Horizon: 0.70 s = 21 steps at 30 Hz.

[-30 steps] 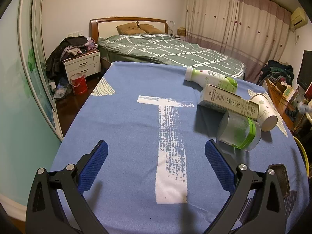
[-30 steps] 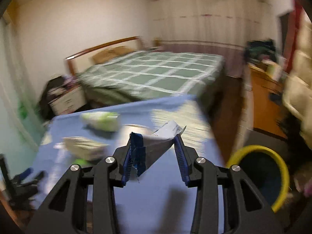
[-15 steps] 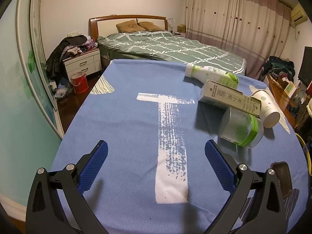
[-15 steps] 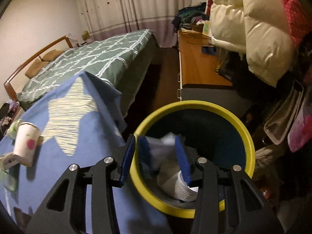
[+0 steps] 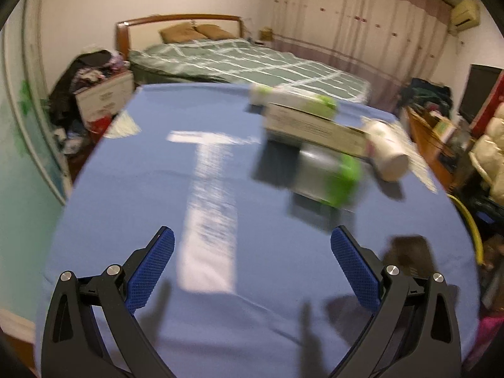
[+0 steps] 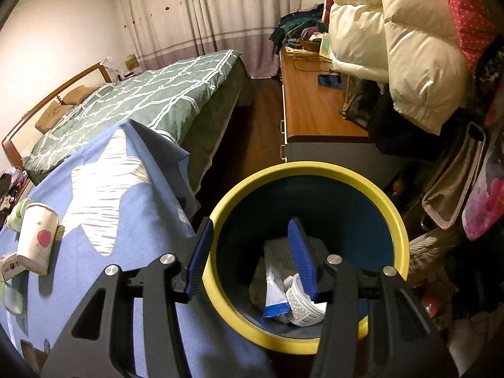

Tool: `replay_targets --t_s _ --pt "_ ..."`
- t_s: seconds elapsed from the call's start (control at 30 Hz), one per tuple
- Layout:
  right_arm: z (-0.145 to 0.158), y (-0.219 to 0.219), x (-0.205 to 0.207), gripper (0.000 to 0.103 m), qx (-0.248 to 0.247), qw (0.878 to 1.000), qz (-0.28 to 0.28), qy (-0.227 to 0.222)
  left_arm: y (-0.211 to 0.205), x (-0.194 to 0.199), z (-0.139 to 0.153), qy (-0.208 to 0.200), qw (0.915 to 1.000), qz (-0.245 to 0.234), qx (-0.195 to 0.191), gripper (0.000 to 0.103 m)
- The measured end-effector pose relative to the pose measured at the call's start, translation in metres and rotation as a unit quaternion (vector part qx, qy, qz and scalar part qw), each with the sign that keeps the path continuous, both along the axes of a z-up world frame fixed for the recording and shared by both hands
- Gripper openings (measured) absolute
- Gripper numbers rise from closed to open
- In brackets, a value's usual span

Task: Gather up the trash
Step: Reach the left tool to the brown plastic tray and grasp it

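Blue-padded right tool (image 6: 249,256) is opening, empty, above the yellow-rimmed bin (image 6: 390,217); left tool (image 5: 252,263) gapes empty.

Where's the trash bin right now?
In the right wrist view, the yellow-rimmed trash bin stands on the floor by the blue-clothed table, below the right hand-held gripper, whose jaws are opening, nothing between them.

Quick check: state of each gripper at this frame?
Left gripper: open, empty, over the blue tablecloth.
Right gripper: jaws opening, nothing between them, over the yellow-rimmed bin.
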State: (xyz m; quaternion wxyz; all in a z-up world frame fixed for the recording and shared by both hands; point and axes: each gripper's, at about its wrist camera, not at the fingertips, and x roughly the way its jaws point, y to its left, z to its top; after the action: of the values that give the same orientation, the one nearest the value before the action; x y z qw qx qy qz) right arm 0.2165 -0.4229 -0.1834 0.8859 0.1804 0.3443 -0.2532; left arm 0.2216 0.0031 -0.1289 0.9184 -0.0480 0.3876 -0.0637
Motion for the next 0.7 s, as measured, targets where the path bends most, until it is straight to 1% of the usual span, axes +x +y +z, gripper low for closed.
replay_targets --t_s 0.17,0.2,0.27,0.37,0.47,0.7 --pt "-0.001 -0.001 0.003 0.048 0.01 1.0 0.007 0.0 -0.05 -0.02 0.004 0.01 0.9983 -0.054 -0.022 0.098" --pt "-0.001 -0.001 0.003 0.048 0.009 1.0 0.008 0.001 -0.065 -0.025 0.004 0.013 0.9969 -0.072 -0.028 0.098" --pt "-0.001 0.0 0.004 0.048 0.006 1.0 0.01 -0.001 -0.083 -0.031 0.003 0.015 0.9957 -0.089 -0.023 0.098" --pt "0.0 0.003 0.004 0.048 -0.002 1.0 0.015 -0.003 -0.109 -0.034 -0.004 0.021 0.9952 -0.096 0.001 0.098" --pt "0.0 0.005 0.004 0.048 -0.004 1.0 0.019 -0.006 -0.124 -0.028 -0.011 0.031 0.9957 -0.086 0.018 0.098" --pt "0.001 0.002 0.004 0.052 0.008 1.0 0.025 -0.013 -0.141 -0.019 -0.021 0.046 0.9944 -0.088 0.037 0.098"
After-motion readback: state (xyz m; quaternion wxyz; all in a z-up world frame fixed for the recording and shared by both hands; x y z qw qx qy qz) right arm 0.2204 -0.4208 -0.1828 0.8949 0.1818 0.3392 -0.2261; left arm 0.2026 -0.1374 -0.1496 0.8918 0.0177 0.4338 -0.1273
